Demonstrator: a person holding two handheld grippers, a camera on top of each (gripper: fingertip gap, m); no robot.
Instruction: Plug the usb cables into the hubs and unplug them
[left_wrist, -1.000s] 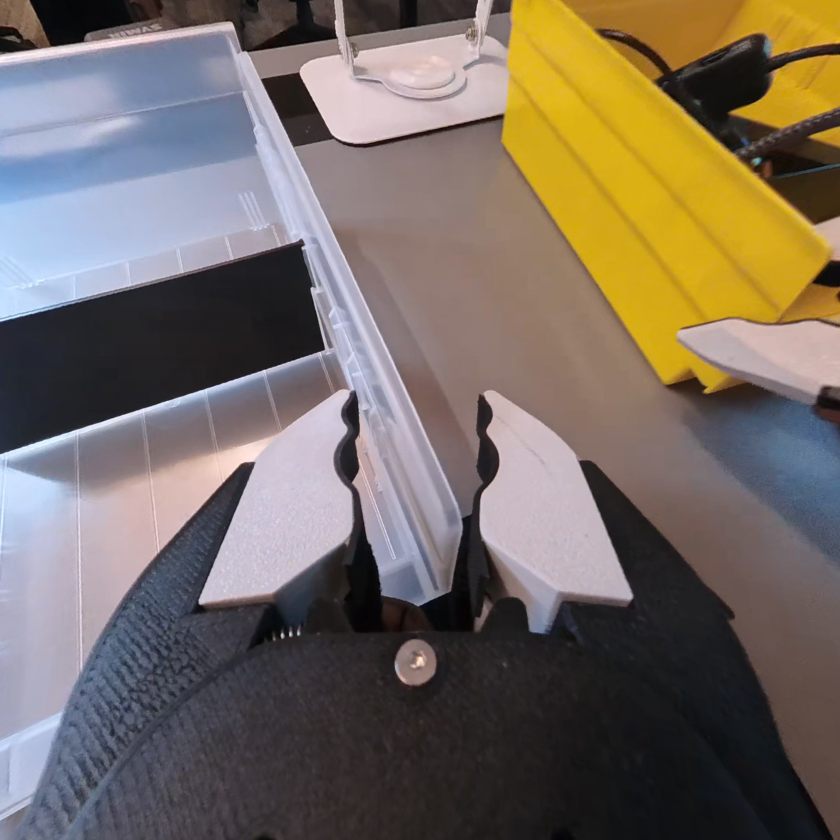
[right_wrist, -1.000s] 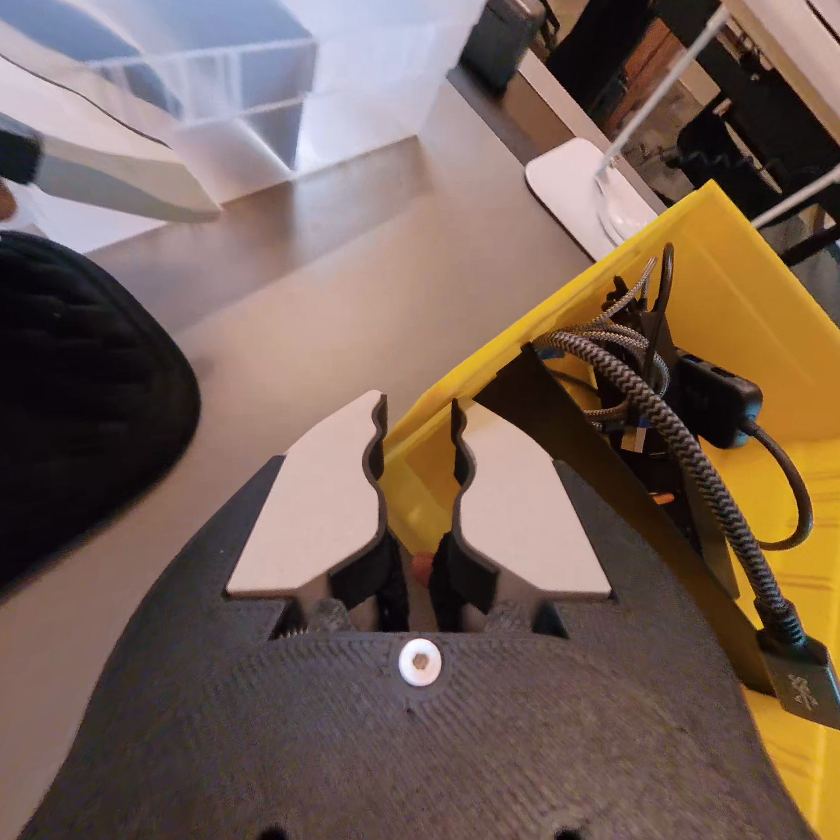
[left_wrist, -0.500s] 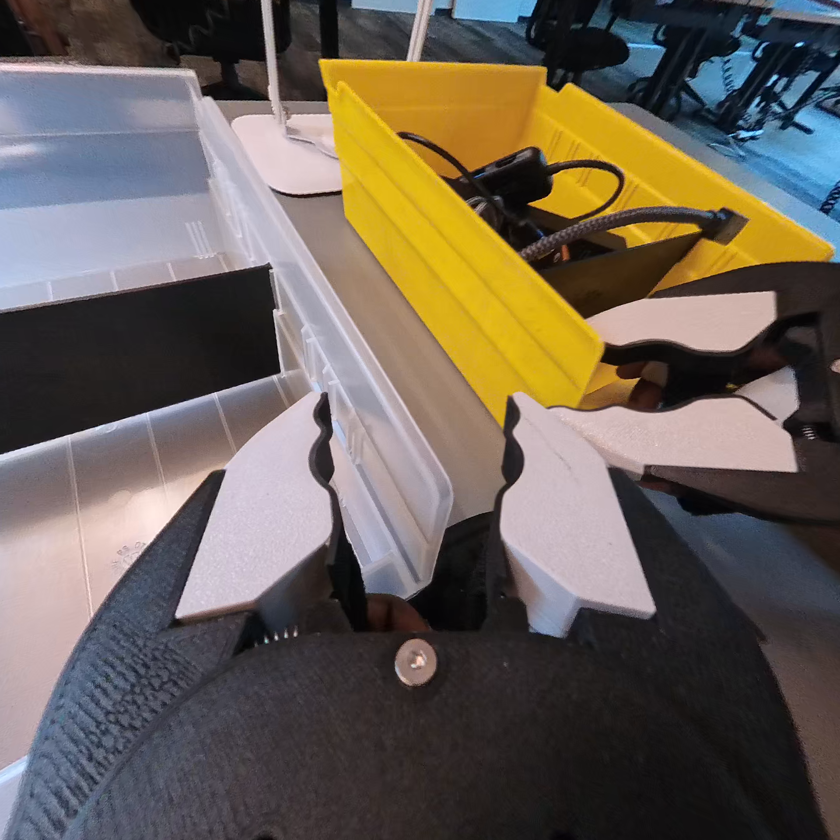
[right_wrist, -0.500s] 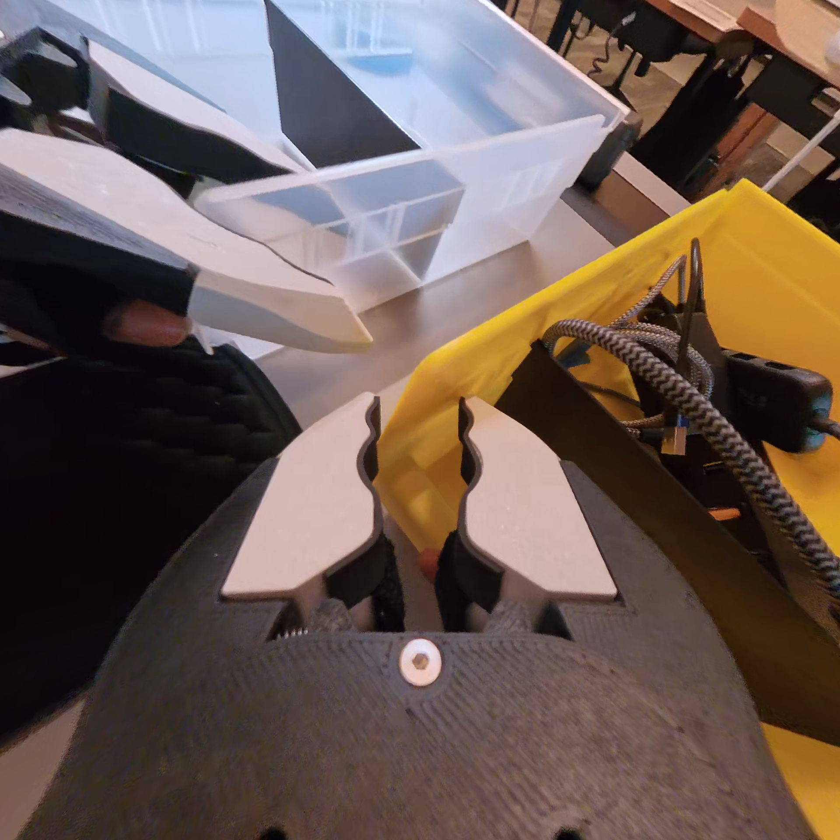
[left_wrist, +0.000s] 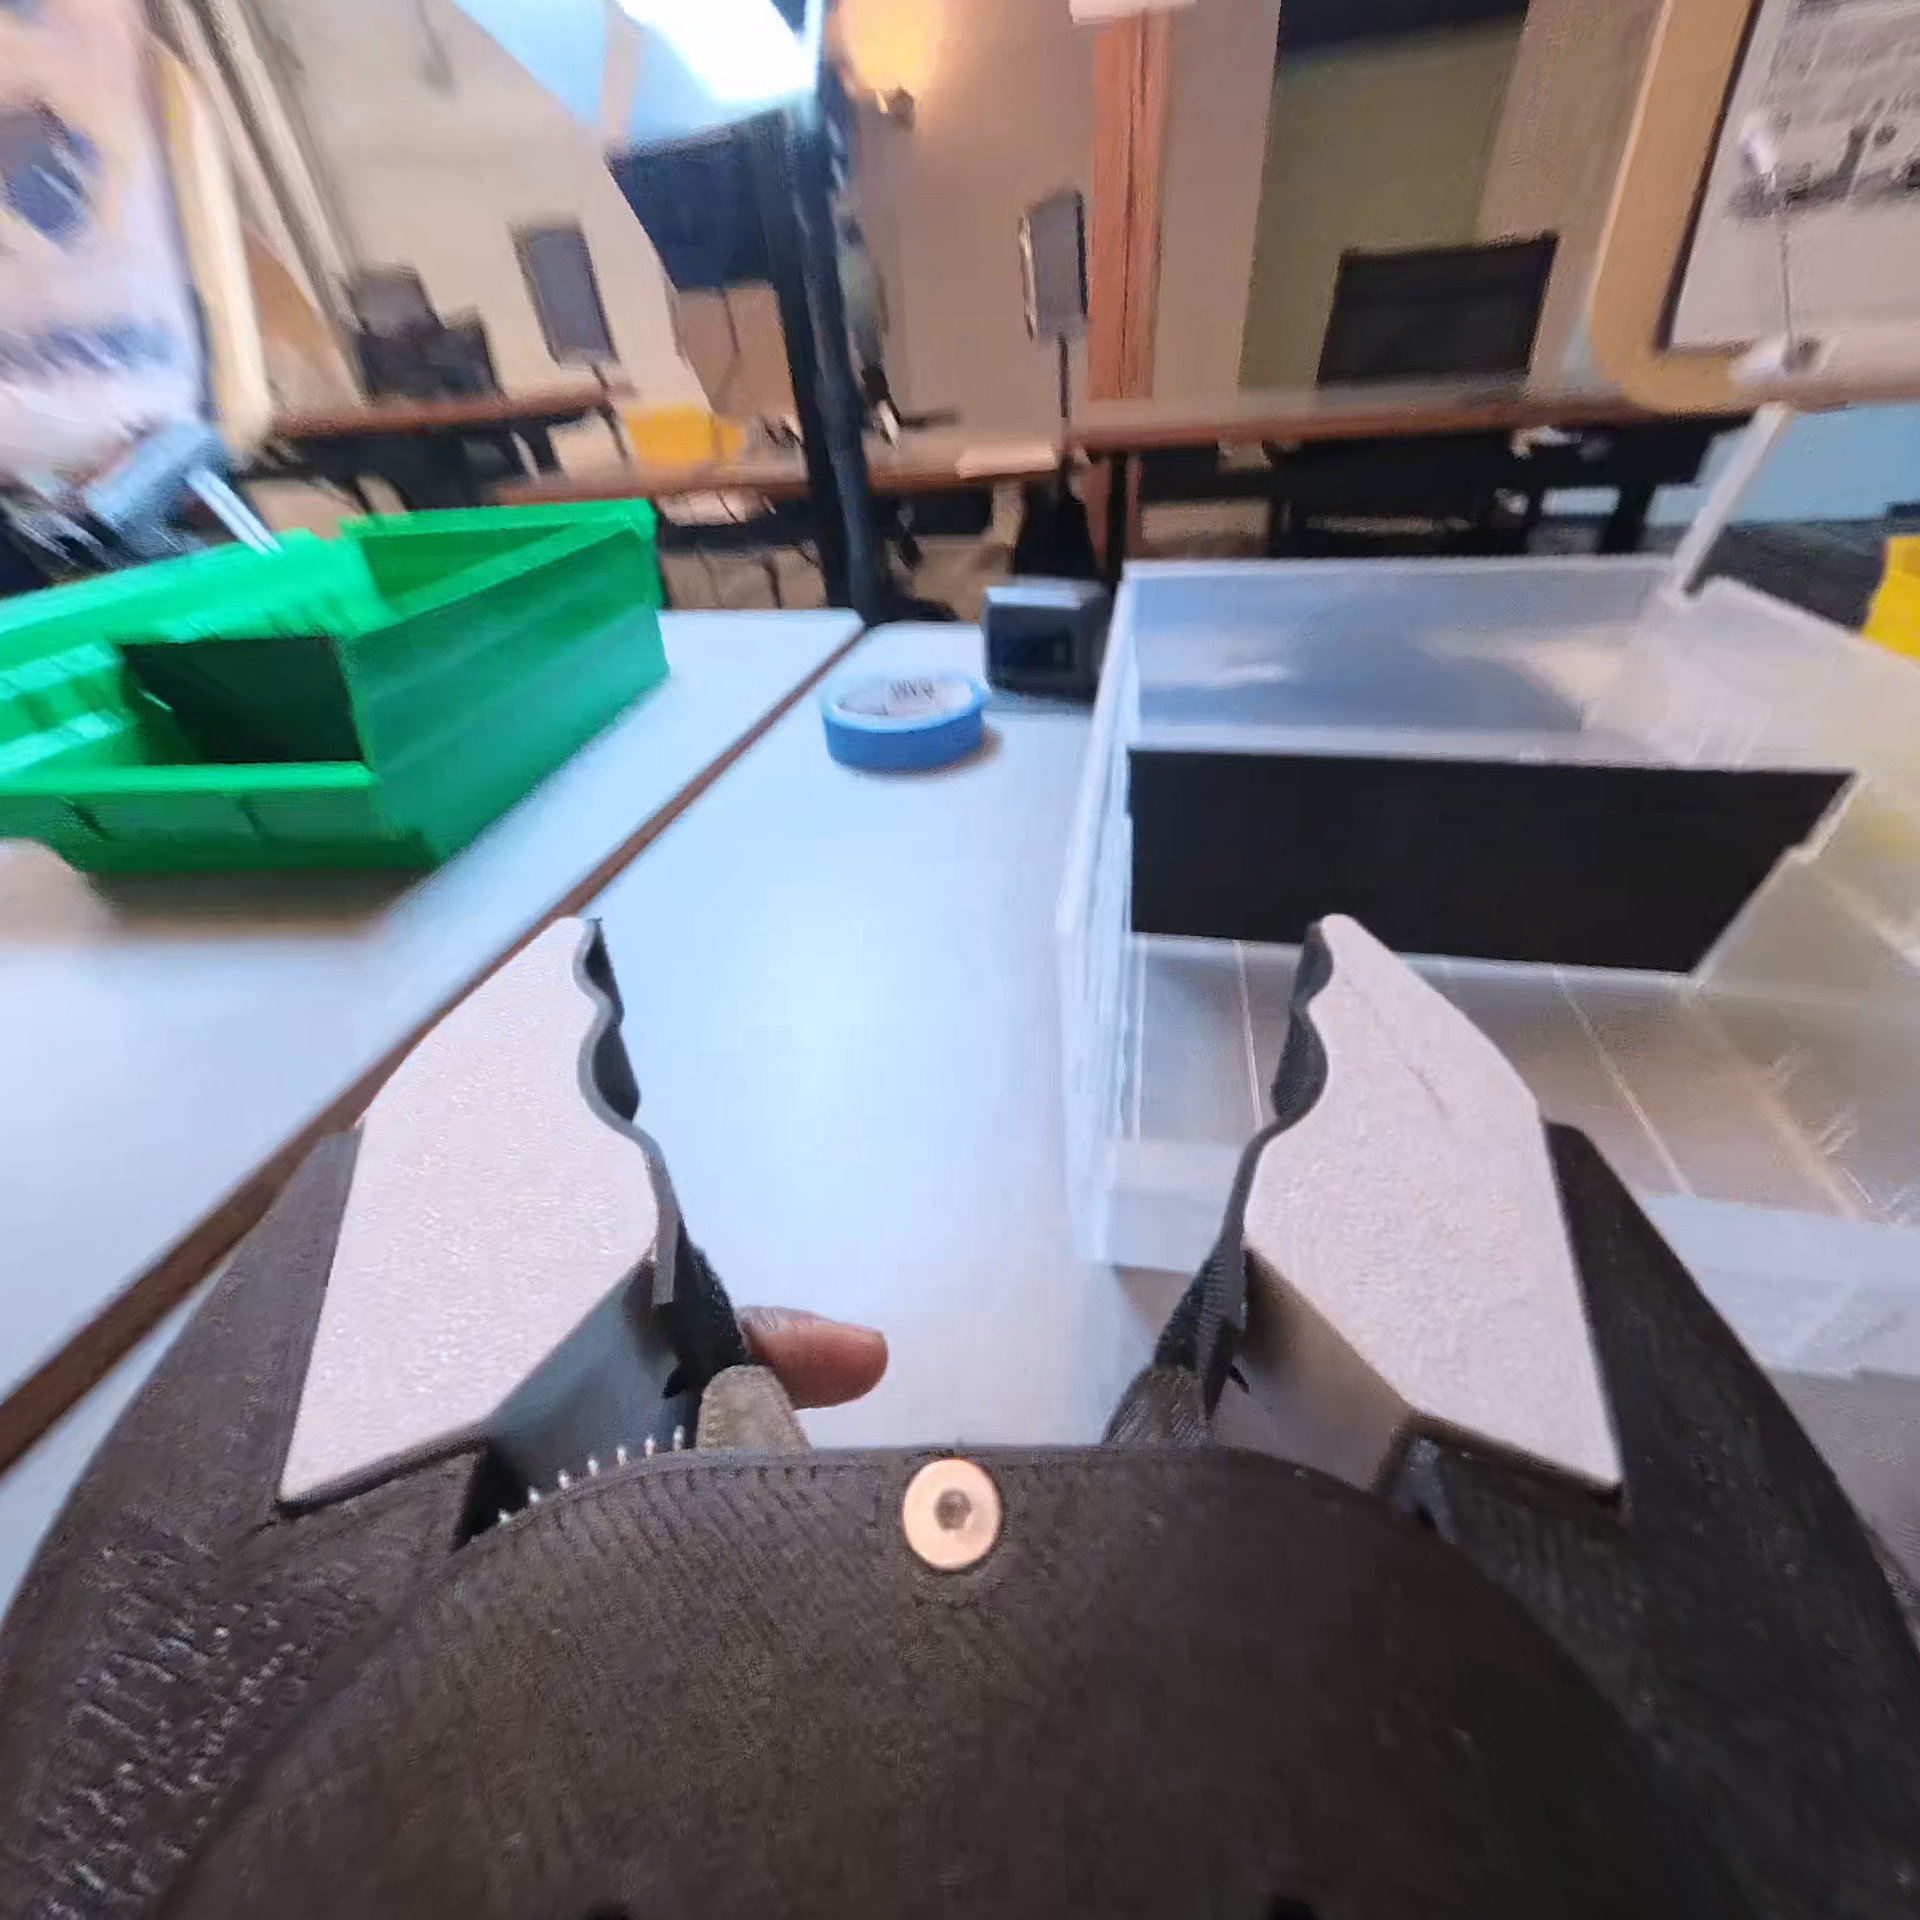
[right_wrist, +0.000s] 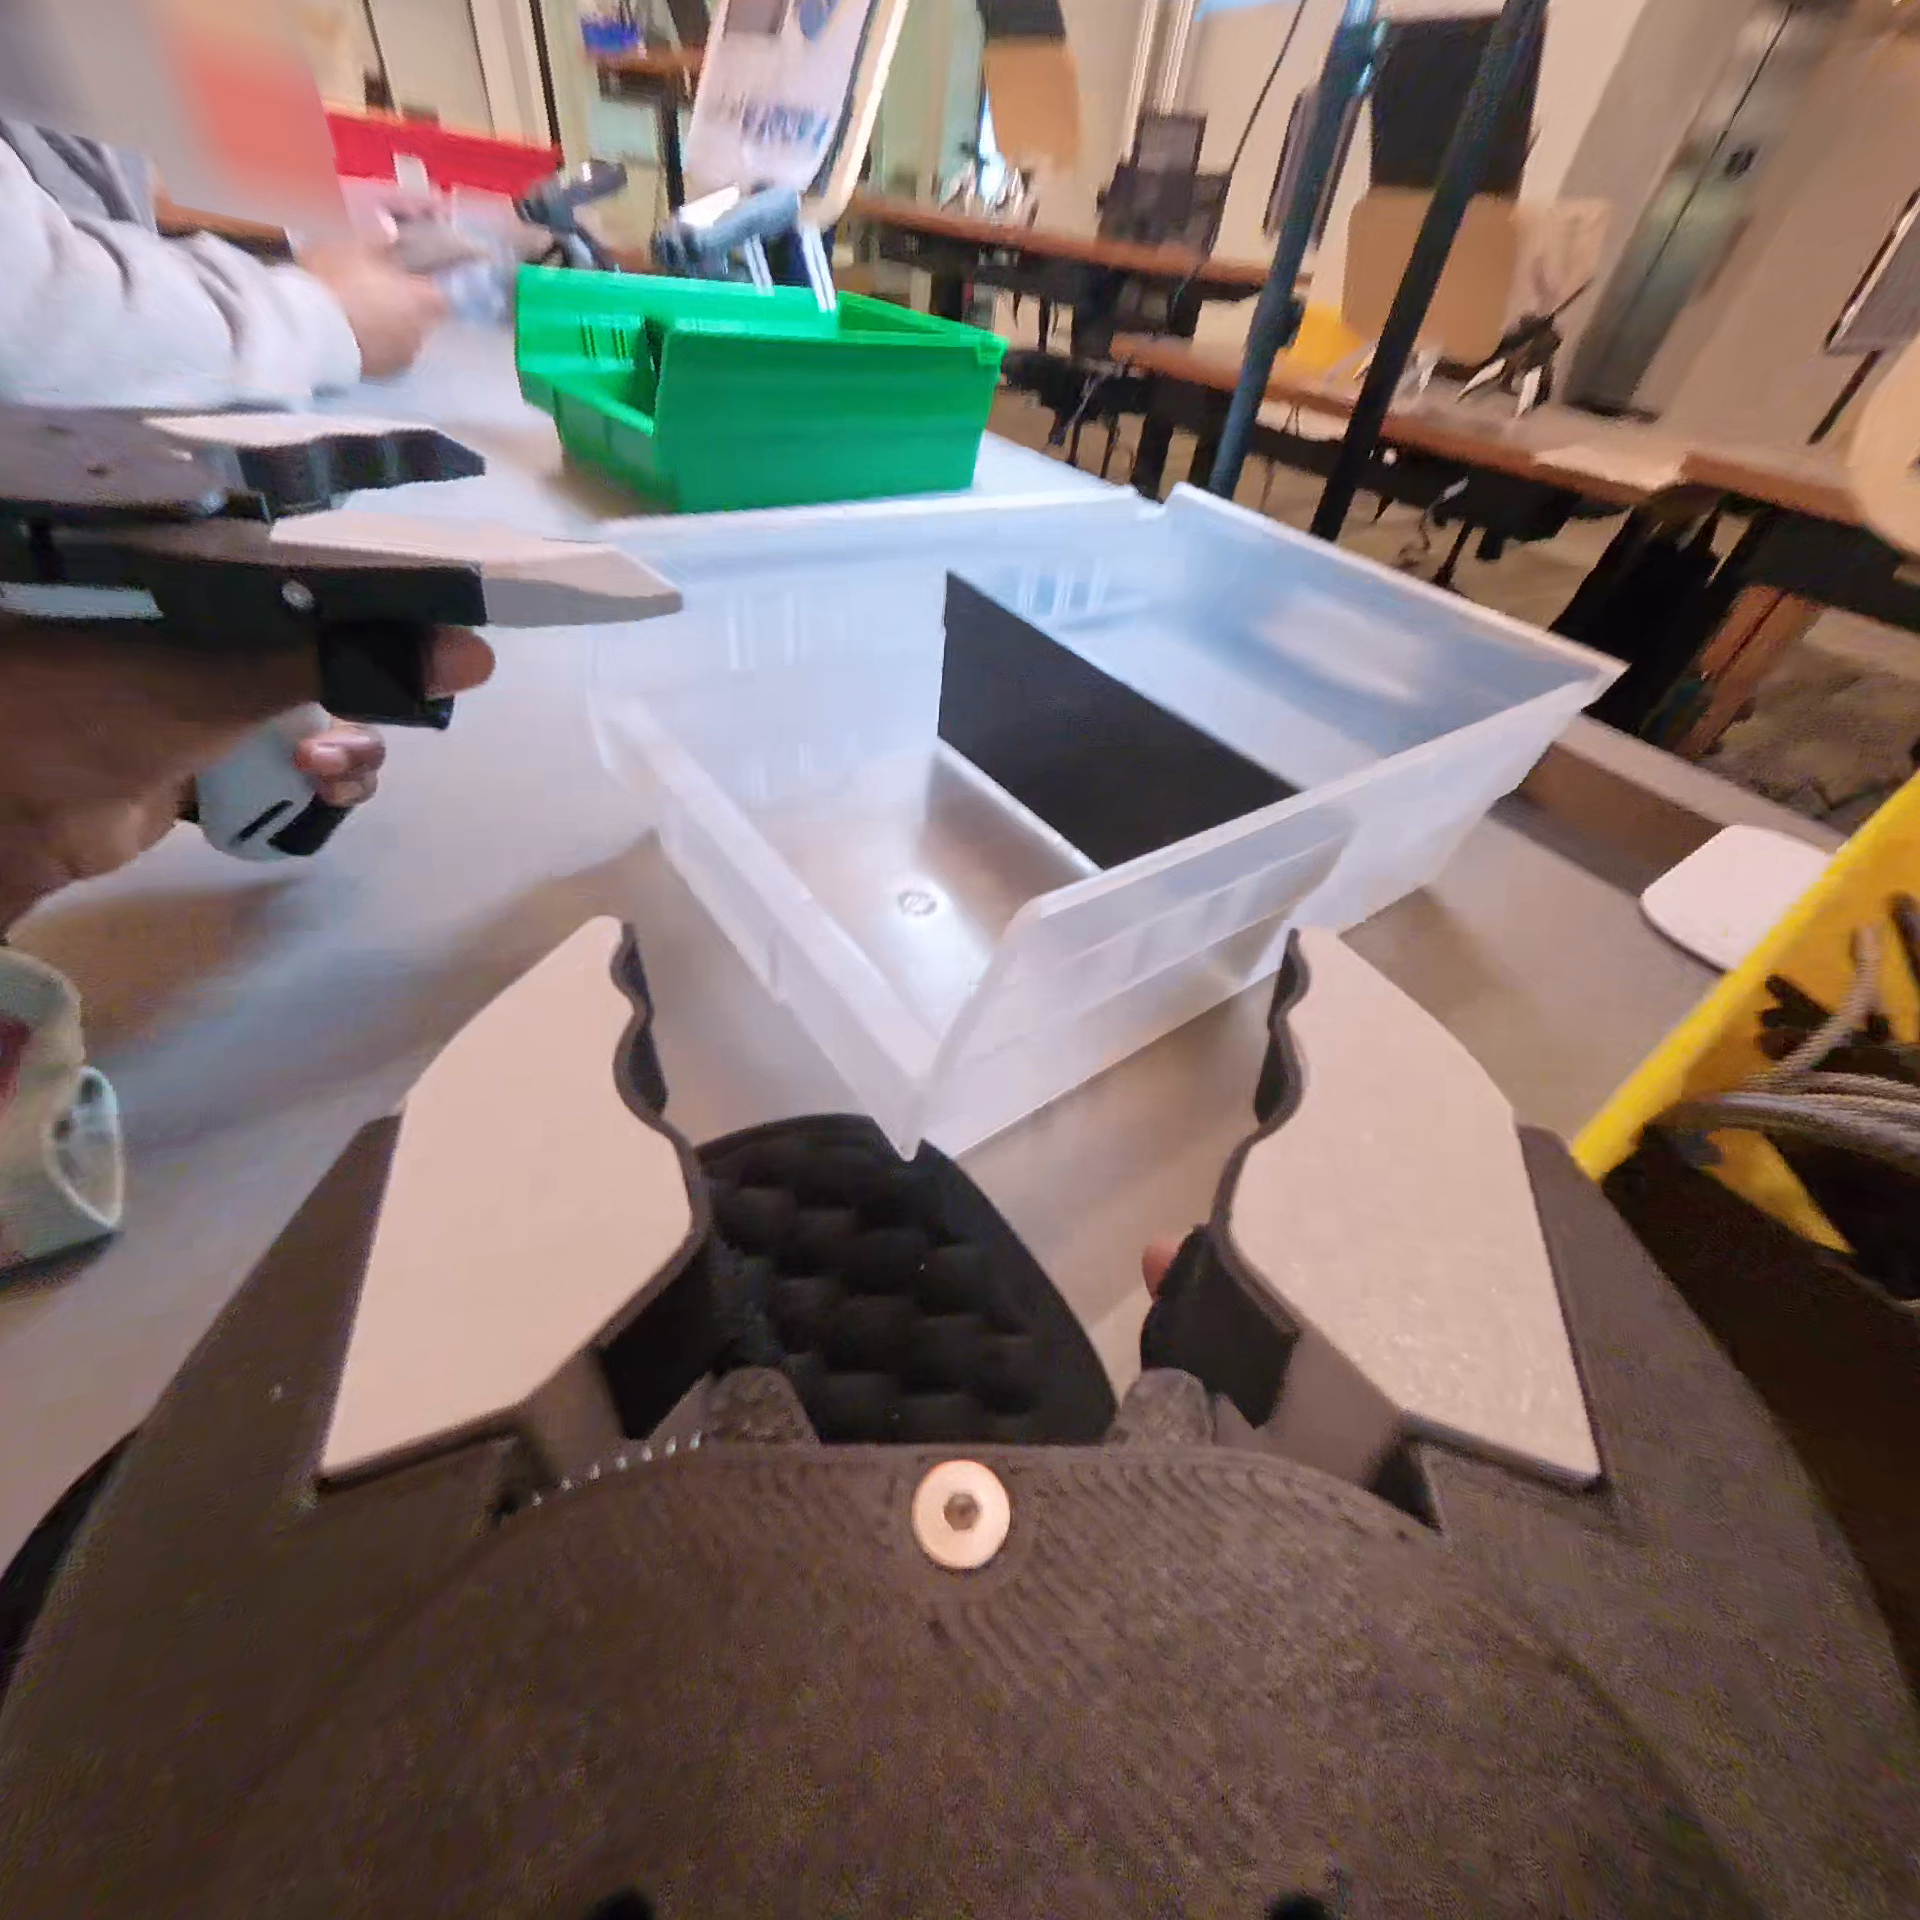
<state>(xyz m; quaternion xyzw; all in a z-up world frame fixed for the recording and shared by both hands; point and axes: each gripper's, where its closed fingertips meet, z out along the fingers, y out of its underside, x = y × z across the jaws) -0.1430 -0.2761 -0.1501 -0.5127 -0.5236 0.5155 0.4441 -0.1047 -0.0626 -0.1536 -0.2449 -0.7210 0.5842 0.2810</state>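
Change since half a second ago: both grippers, then nearly pressed together at the bin edges, now stand spread wide and raised; the left wrist view has swung away from the yellow bin toward the far side of the table.

Left wrist view.
- Left gripper (left_wrist: 951, 997): jaws spread wide, nothing between them, held above the grey table (left_wrist: 862, 997).
- Fingertip (left_wrist: 821, 1354) of the person showing at the base of the left finger.
- Clear plastic bin (left_wrist: 1101, 935), right of centre, with a black divider (left_wrist: 1455, 852) standing across it.
- Blue tape roll (left_wrist: 904, 719), flat on the table, just left of the clear bin.
- Small dark box (left_wrist: 1039, 644), behind the tape roll, at the bin's far corner.
- Green bin (left_wrist: 499, 665), on the neighbouring table to the left; blurred.
- Cables and hubs: not in this view.

Right wrist view.
- Right gripper (right_wrist: 956, 997): jaws spread wide, holding nothing, aimed at the near corner of the clear bin (right_wrist: 1143, 904).
- Left gripper (right_wrist: 468, 520) at the left edge, held in a hand (right_wrist: 94, 748), beside the clear bin without touching it.
- Yellow bin (right_wrist: 1714, 997), right edge; braided usb cables (right_wrist: 1829, 1101) lie inside, partly cut off. Whether any is plugged in cannot be told.
- White flat base (right_wrist: 1725, 894), on the table behind the yellow bin.
- Green bin (right_wrist: 769, 405), beyond the clear bin.
- Another person's sleeve (right_wrist: 156, 301), upper left, behind the green bin.
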